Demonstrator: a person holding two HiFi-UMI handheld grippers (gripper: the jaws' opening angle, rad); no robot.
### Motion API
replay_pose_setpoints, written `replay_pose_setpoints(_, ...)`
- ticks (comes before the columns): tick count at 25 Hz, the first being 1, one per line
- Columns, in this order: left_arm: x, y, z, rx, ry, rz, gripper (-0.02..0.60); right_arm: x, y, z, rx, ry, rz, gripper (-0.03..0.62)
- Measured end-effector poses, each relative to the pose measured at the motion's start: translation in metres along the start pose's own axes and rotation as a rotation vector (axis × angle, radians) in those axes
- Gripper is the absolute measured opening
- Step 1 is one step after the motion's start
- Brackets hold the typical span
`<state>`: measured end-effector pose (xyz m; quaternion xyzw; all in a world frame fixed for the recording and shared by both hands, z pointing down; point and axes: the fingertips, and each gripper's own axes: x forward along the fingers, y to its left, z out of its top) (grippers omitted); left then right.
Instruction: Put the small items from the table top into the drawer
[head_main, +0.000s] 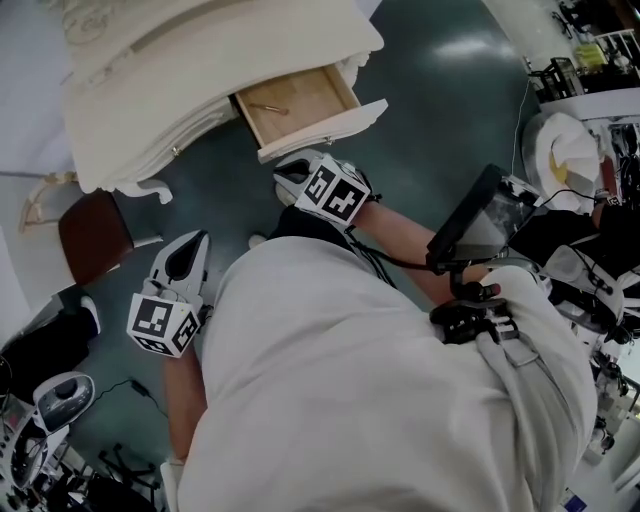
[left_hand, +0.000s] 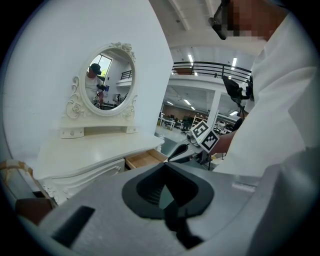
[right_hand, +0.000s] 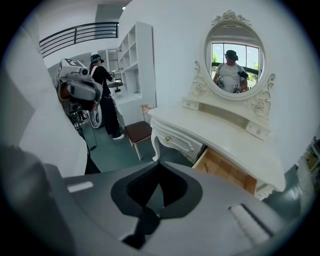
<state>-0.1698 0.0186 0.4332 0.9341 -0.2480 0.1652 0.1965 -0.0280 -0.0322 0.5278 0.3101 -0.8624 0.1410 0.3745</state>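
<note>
The white dressing table (head_main: 210, 60) stands at the top of the head view, its wooden drawer (head_main: 295, 105) pulled out. A thin brown item (head_main: 268, 108) lies inside the drawer. The table top (left_hand: 95, 150) shows nothing on it, and it is just as bare in the right gripper view (right_hand: 225, 135). My right gripper (head_main: 292, 172) hovers just in front of the drawer, shut and empty. My left gripper (head_main: 190, 250) hangs lower left over the floor, also shut on nothing. Both sets of jaws (left_hand: 165, 167) (right_hand: 159, 165) meet at their tips.
A brown stool (head_main: 95, 235) stands left of the table. An oval mirror (right_hand: 234, 55) sits on the table's back. A person (right_hand: 102, 95) stands by white shelves with a machine nearby. A tablet (head_main: 480, 215) hangs at the wearer's chest. Cluttered equipment lines the right and lower-left edges.
</note>
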Motion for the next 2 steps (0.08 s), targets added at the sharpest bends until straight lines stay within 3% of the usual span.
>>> replay_pose_setpoints(2,0.0082,0.0023,0.004,0.0,0.003,0.0,0.001,0.0011,-0.0092,-0.0015,-0.003,0.005,0.004,0.0)
